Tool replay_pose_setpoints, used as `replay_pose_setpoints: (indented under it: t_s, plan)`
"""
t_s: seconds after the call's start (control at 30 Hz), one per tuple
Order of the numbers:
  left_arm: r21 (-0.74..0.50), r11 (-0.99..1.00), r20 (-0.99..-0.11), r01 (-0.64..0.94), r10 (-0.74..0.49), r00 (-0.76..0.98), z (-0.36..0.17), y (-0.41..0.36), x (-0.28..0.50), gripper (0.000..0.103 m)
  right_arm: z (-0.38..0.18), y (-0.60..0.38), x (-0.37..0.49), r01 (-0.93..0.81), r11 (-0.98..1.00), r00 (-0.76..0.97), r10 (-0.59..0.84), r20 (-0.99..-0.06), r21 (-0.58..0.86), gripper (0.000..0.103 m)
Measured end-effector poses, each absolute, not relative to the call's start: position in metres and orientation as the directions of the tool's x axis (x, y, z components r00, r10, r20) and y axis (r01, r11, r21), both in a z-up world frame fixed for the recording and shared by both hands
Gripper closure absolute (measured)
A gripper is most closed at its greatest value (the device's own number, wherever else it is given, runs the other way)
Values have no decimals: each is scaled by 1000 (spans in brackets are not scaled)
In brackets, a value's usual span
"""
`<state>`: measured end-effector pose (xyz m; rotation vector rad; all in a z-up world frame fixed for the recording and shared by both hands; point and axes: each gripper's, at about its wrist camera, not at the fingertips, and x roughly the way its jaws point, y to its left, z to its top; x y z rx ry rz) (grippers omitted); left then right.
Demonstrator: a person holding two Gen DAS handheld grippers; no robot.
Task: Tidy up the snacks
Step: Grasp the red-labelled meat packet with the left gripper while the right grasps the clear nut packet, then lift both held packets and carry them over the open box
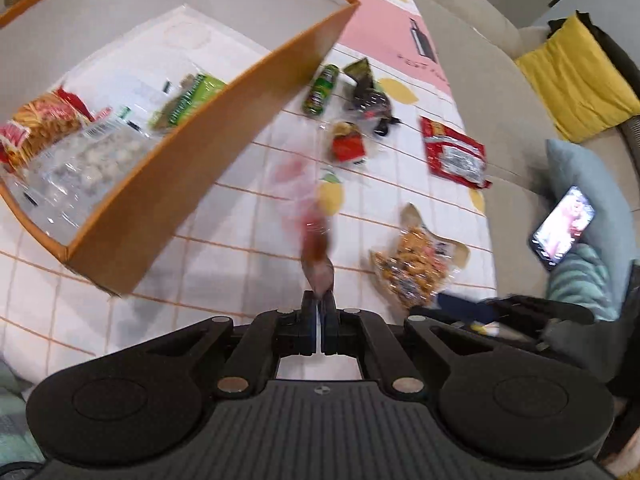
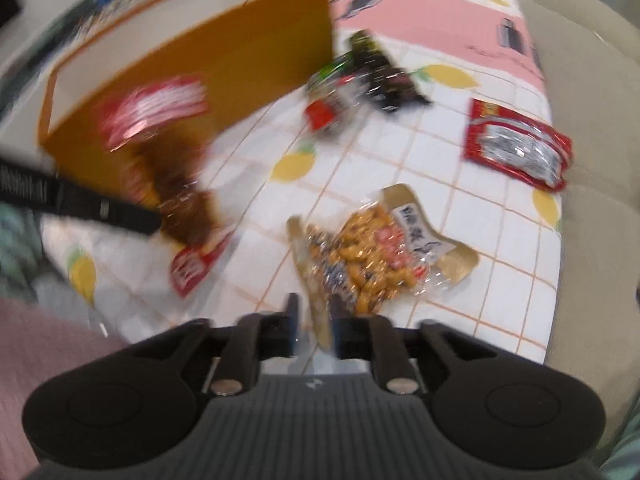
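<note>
Two grippers work over the counter (image 1: 248,200). The left gripper (image 1: 319,300) has its fingers pinched tight on the edge of a red-and-brown snack packet (image 1: 316,236), which dangles beside the orange box (image 1: 192,184). Held by so thin a margin and swinging, the packet may slip free or catch the box wall instead of clearing it. The right gripper (image 2: 314,316) has its fingers partly apart, with nothing pressed between them, above the nut packet (image 2: 372,256). Closing on slick film may only crumple a corner. Several packets already lie in the box.
</note>
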<state>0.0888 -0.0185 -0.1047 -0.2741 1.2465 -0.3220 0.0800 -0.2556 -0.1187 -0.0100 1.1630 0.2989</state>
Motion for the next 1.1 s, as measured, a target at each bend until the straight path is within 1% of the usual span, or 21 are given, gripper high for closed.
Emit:
replay_pose_setpoints:
  t_s: [0.07, 0.1, 0.17, 0.2, 0.23, 0.3, 0.37, 0.47, 0.57, 0.67, 0.7, 0.77, 0.87, 0.97, 1.03, 1.07, 1.1]
  plan:
    - [-361, 927, -879, 98, -374, 295, -108, -21, 90, 102, -121, -268, 85, -139, 975, 388, 214, -897, 172, 69]
    - [-362, 927, -880, 98, -375, 291, -111, -23, 91, 102, -123, -273, 89, -93, 980, 393, 198, -898, 176, 61]
    - [-363, 927, -882, 94, -374, 287, -114, -24, 92, 102, -129, -283, 96, -8, 983, 396, 172, -902, 183, 49]
    - [-367, 925, -881, 96, -378, 285, -116, -26, 93, 102, -132, -287, 99, 27, 981, 390, 168, -905, 193, 45]
    - [-367, 925, -880, 97, -379, 285, -117, -28, 94, 102, -135, -291, 101, 54, 977, 385, 172, -907, 208, 43]
    - [-344, 933, -886, 107, -360, 293, -120, -33, 96, 102, -139, -294, 103, 92, 964, 380, 197, -904, 249, 36]
    - [-323, 938, -885, 124, -346, 310, -120, -37, 96, 102, -142, -293, 106, 105, 960, 379, 204, -903, 261, 35]
    - [-321, 937, -879, 135, -348, 324, -121, -40, 97, 102, -147, -288, 113, 108, 962, 382, 193, -904, 251, 31]
    - [-306, 939, -873, 156, -342, 347, -121, -43, 97, 102, -148, -283, 120, 97, 964, 396, 192, -898, 249, 29]
    - [-269, 948, -865, 171, -316, 390, -120, -46, 97, 98, -151, -278, 128, 97, 964, 406, 189, -894, 248, 28]
    - [-247, 953, -863, 178, -300, 408, -120, -47, 97, 96, -151, -275, 131, 92, 968, 416, 176, -892, 234, 28]
    - [-219, 959, -857, 181, -278, 434, -120, -49, 98, 94, -152, -268, 134, 66, 977, 423, 157, -893, 203, 28]
    - [-240, 962, -853, 133, -274, 444, -122, -45, 101, 93, -152, -258, 135, 19, 987, 430, 136, -893, 159, 28]
    - [-264, 961, -844, 82, -271, 462, -123, -41, 102, 82, -153, -256, 133, -6, 988, 431, 144, -891, 157, 24]
    - [-267, 963, -832, 40, -252, 494, -122, -39, 101, 65, -154, -256, 132, -16, 988, 434, 147, -889, 156, 23]
    - [-270, 963, -824, 17, -240, 513, -120, -38, 101, 60, -154, -256, 132, -20, 988, 434, 148, -889, 155, 23]
    - [-274, 962, -814, -5, -229, 534, -119, -37, 100, 51, -154, -256, 132, -22, 988, 434, 149, -888, 155, 22]
